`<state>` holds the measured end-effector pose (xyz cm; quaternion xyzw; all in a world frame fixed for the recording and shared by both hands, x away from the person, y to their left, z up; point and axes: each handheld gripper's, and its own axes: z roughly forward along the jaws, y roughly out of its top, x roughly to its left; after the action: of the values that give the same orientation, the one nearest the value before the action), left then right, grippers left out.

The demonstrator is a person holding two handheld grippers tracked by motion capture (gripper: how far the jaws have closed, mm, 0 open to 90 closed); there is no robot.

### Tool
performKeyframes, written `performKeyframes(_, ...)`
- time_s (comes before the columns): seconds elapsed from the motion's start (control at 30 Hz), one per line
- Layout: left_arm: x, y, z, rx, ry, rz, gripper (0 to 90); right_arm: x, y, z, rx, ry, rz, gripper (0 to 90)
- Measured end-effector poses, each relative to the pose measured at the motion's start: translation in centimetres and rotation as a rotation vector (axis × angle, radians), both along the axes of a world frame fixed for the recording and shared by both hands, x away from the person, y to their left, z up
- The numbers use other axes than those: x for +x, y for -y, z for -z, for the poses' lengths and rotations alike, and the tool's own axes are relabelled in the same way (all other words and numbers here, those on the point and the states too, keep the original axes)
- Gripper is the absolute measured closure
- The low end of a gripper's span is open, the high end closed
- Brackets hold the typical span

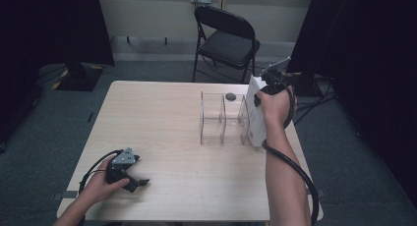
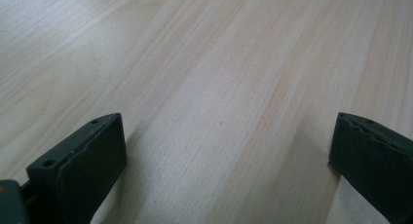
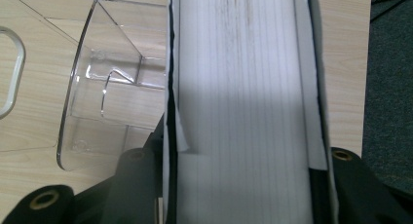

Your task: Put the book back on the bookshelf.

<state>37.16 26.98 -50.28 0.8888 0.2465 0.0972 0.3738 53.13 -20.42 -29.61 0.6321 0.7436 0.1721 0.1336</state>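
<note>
My right gripper [image 1: 260, 94] is shut on a thick white book [image 1: 255, 117], which stands upright on the table just right of a clear plastic rack [image 1: 221, 120]. In the right gripper view the book's page edges [image 3: 243, 87] run up between the two black jaws of the right gripper [image 3: 243, 185], and the clear rack [image 3: 97, 102] lies to their left. My left gripper [image 1: 134, 179] rests low at the table's near left, held by a hand. Its jaws stand wide apart in the left gripper view, with bare wood between them in the left gripper [image 2: 224, 156].
A small grey round object [image 1: 230, 96] lies by the rack's far side. The light wooden table [image 1: 162, 123] has bare wood across its left and middle. A black folding chair [image 1: 226, 37] stands beyond the far edge. The table's right edge is close to the book.
</note>
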Motion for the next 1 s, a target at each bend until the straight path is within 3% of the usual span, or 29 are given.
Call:
performKeyframes(0.8,0.0,0.0,0.0,0.000,0.000,0.000,0.0,0.4,-0.2,0.9,-0.010,0.027,0.002,52.1)
performKeyframes(1.0,0.0,0.0,0.0,0.000,0.000,0.000,0.0,0.4,-0.1,1.2,0.009,0.032,0.014,52.1)
